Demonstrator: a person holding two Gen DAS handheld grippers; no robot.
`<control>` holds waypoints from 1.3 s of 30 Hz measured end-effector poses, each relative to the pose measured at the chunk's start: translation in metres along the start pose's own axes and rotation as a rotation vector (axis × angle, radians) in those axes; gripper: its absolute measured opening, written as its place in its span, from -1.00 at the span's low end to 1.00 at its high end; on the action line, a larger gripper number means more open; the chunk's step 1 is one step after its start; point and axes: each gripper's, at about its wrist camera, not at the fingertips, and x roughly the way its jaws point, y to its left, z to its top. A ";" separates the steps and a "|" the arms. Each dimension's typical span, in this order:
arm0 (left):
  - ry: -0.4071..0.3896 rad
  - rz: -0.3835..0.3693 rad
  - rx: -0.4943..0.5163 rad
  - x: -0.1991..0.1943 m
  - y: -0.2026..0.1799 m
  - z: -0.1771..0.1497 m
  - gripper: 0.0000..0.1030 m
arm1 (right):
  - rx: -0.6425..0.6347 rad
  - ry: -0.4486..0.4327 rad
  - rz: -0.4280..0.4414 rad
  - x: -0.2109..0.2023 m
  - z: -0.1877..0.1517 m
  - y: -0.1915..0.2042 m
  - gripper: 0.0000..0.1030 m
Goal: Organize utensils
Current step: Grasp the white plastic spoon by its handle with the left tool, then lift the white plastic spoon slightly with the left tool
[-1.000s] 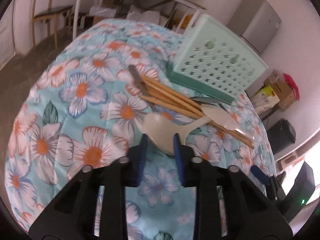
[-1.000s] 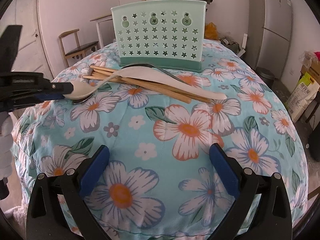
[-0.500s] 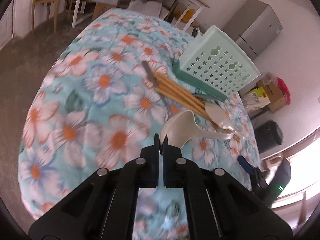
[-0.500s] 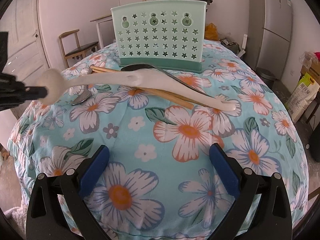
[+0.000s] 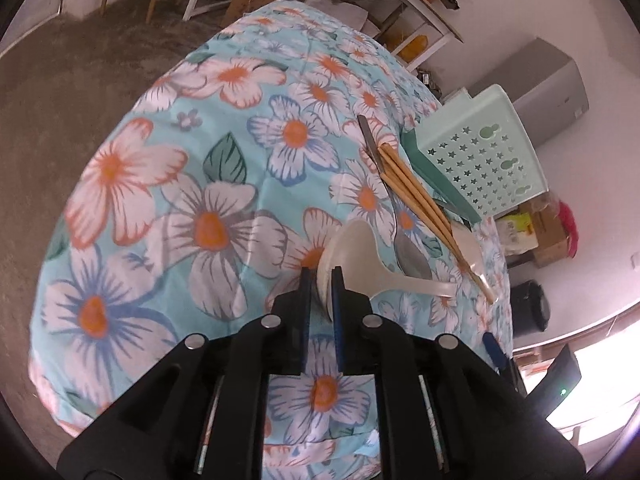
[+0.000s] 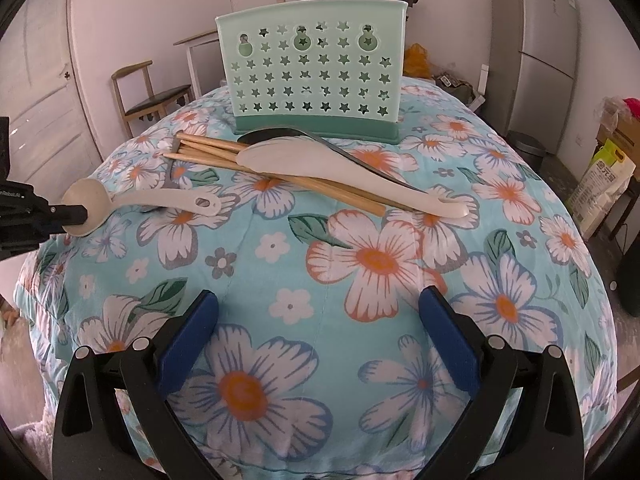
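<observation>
Your left gripper [image 5: 319, 280]: fingers nearly together, easing open a touch, bowl rim of cream ladle spoon [image 6: 132, 205] pinched between them; handle sticks out toward the pile. Right gripper [image 6: 319, 330]: fingers spread wide, nothing in them, hovering over floral cloth [image 6: 372, 260] on counter. Mint star-holed caddy [image 6: 316, 76] upright at back; can't tell what's inside. Just in front: wooden chopsticks [image 6: 256, 160], cream rice paddle [image 6: 352, 176] across them, metal spoon [image 5: 408, 248] alongside.
</observation>
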 end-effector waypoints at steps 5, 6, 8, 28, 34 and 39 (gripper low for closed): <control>-0.026 -0.014 -0.025 0.005 0.001 0.000 -0.82 | 0.000 0.006 -0.003 0.001 0.001 0.000 0.88; -0.031 -0.012 -0.024 0.006 0.002 0.000 -0.82 | 0.000 0.006 -0.003 0.001 0.001 0.000 0.88; -0.038 -0.007 -0.019 0.007 0.001 0.000 -0.82 | 0.001 0.005 -0.003 0.001 0.001 0.000 0.88; -0.064 0.020 0.032 0.006 -0.004 0.001 -0.85 | 0.002 0.011 -0.003 0.001 0.001 0.000 0.88; -0.067 0.029 0.051 0.007 -0.005 0.001 -0.85 | 0.001 0.014 -0.004 0.002 0.002 0.000 0.88; -0.070 0.033 0.060 0.007 -0.006 0.001 -0.85 | 0.001 0.013 -0.002 0.002 0.002 0.000 0.88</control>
